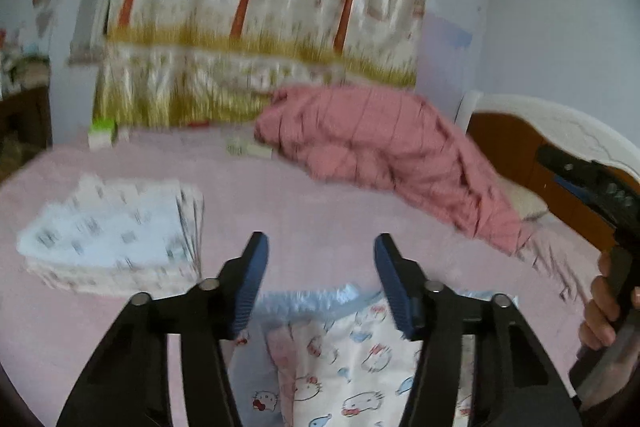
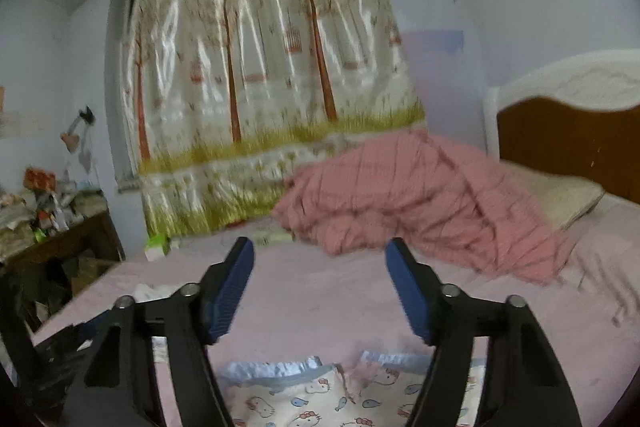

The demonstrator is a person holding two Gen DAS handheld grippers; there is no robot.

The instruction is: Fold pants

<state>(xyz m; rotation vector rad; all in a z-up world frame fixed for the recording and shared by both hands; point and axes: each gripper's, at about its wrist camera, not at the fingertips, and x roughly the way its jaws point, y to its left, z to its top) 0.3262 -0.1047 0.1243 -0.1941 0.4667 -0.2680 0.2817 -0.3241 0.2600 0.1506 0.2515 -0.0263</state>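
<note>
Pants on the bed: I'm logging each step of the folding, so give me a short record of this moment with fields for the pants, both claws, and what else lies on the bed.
pants: cartoon-print pants flat on the pink bed, blue waistband away from the cameras
left claw: left claw open, empty, above the waistband
right claw: right claw open, empty, above the waistband
stack: folded white clothes left of the pants
quilt: pink quilt heaped at the far side
sharpness: both views blurred
</note>
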